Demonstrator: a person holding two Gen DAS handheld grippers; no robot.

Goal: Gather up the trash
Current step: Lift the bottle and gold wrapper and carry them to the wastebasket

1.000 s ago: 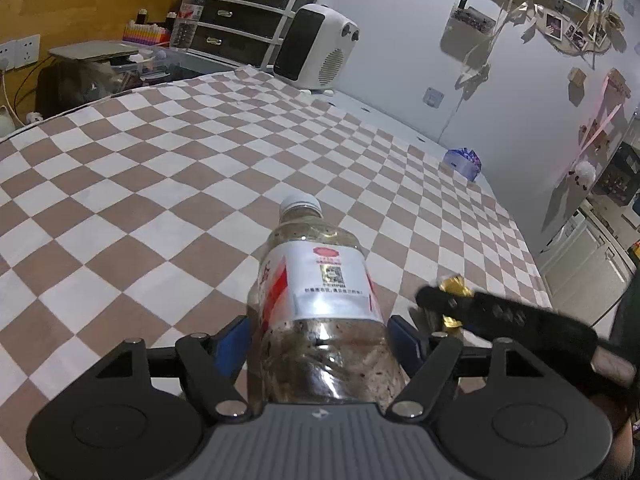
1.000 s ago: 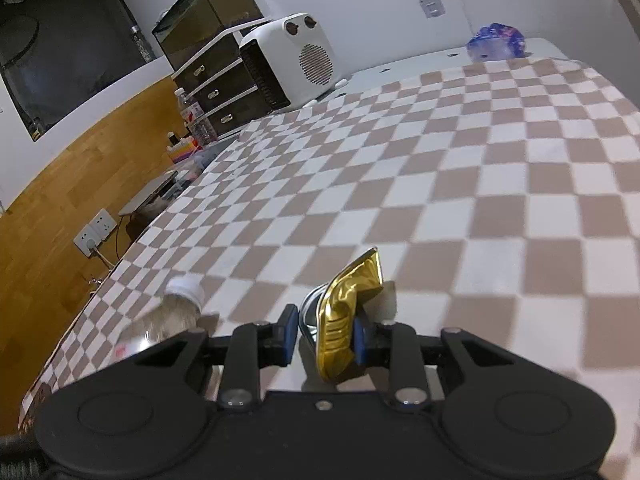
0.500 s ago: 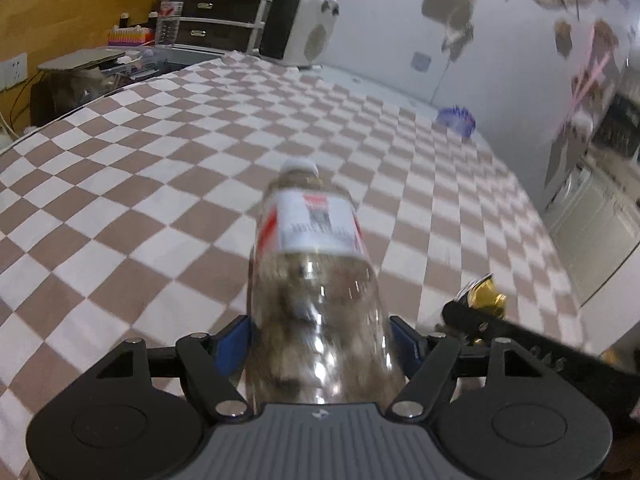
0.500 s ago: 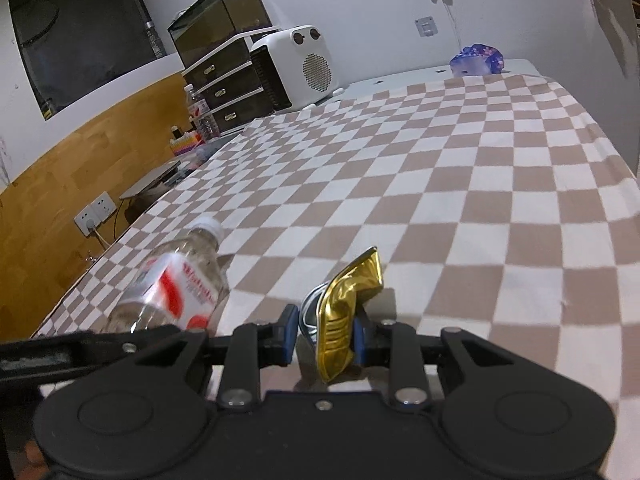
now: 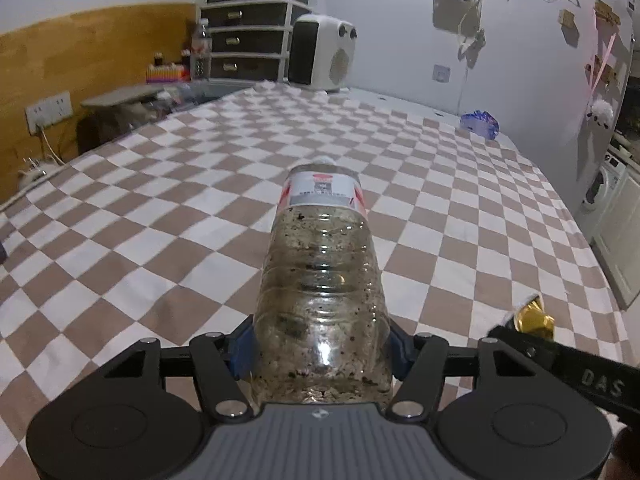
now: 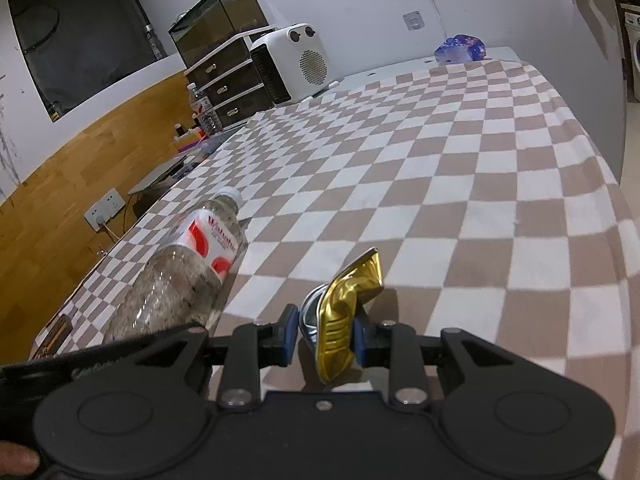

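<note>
Two pieces of trash are in hand above the brown-and-white checkered tablecloth [image 5: 168,216], and no bin or bag shows in either view. The left gripper [image 5: 320,354] has its blue pads on either side of a clear plastic bottle with a red-and-white label and dark specks inside [image 5: 322,280]; its jaws are closing on the lower body of the bottle, which points away from the camera, cap far end. From the right wrist view the same bottle [image 6: 188,268] slants just beside the other tool. The right gripper [image 6: 324,338] is clamped on a crushed gold metal can [image 6: 348,312], pinched upright between its pads, silvery end toward the left pad.

Judging by how things lie, the picking-up part looks done for these two items: the cloth around them shows no other litter nearby. A blue crinkled wrapper [image 5: 479,124] sits at the far edge of the table, well apart, and may be left to fetch. What remains is carrying both items to wherever trash goes and releasing them there.
</note>
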